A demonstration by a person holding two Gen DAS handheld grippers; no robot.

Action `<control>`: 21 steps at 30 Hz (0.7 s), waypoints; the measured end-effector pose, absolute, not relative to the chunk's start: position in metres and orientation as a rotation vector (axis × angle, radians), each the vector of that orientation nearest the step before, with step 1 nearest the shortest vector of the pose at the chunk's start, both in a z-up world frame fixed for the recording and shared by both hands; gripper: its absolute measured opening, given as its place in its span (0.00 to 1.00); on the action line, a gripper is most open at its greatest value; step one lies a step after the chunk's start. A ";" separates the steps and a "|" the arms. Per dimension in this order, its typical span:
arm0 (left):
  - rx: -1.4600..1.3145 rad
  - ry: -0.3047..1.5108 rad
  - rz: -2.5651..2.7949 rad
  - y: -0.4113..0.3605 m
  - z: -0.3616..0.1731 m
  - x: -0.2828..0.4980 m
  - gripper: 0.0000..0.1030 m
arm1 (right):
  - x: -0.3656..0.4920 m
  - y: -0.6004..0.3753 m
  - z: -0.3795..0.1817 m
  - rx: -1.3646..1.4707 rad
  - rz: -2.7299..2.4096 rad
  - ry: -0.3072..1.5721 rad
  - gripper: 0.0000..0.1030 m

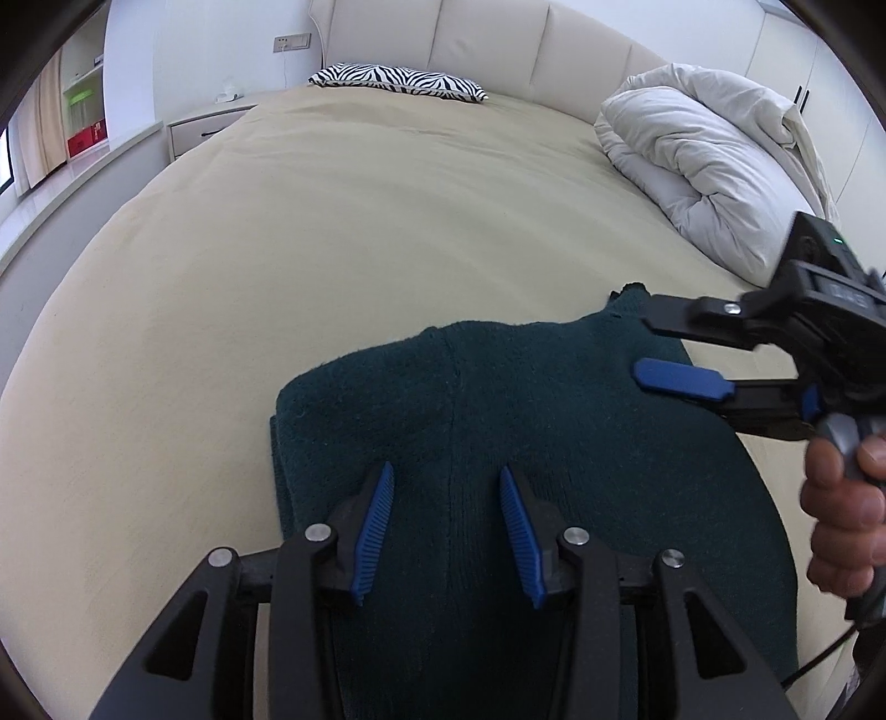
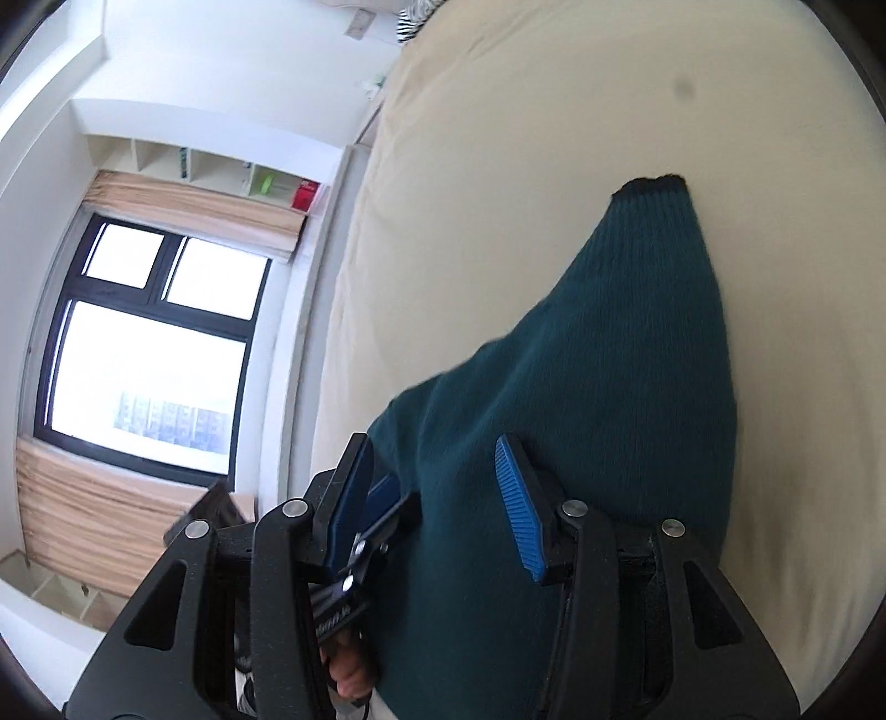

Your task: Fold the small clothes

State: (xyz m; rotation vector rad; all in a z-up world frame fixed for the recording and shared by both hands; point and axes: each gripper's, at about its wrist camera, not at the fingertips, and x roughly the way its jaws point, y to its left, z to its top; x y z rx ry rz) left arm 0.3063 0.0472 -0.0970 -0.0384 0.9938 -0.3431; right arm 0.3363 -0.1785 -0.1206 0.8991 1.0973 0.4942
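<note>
The left tongs (image 1: 446, 476) stand wide apart over the near end of the dark green knit garment (image 1: 498, 421), their blue pads clear of the wool on either side and holding nothing. In the same left wrist view the right tongs (image 1: 642, 349) come in from 3 o'clock, gaping open above the garment's far right corner, one black finger above and one blue-padded finger below; whether the lower pad touches the knit cannot be told. The person's hand (image 1: 841, 520) grips the handle at 4 o'clock.

The garment lies on the beige bed (image 1: 332, 249), folded into a thick block with a second layer showing along its left edge. Its long axis runs from 6 o'clock toward 12, with a narrow cuff-like end poking out toward 1 o'clock.

The left wrist view alone shows the zebra-print pillow (image 1: 398, 80) at 12 o'clock, the bundled white duvet (image 1: 703, 155) at 2 o'clock and the padded headboard (image 1: 487, 50).

The right wrist view alone shows the window (image 2: 149, 343) at 9 o'clock, and the knit tapering from 6 o'clock up to a dark-edged tip at 1 o'clock. There the right tongs (image 2: 437, 476) are likewise spread with green wool between them, and the left tongs (image 2: 376, 509) sit just beside the left finger.
</note>
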 end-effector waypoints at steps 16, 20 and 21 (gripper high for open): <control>-0.010 0.974 -0.335 0.043 -0.102 0.305 0.44 | 0.320 -0.249 -0.100 0.833 0.343 0.934 0.43; -0.003 0.973 -0.333 0.041 -0.102 0.305 0.44 | 0.277 -0.220 -0.073 0.804 0.554 0.902 0.45; -0.002 0.973 -0.333 0.042 -0.102 0.305 0.44 | 0.266 -0.205 -0.072 0.768 0.601 0.943 0.45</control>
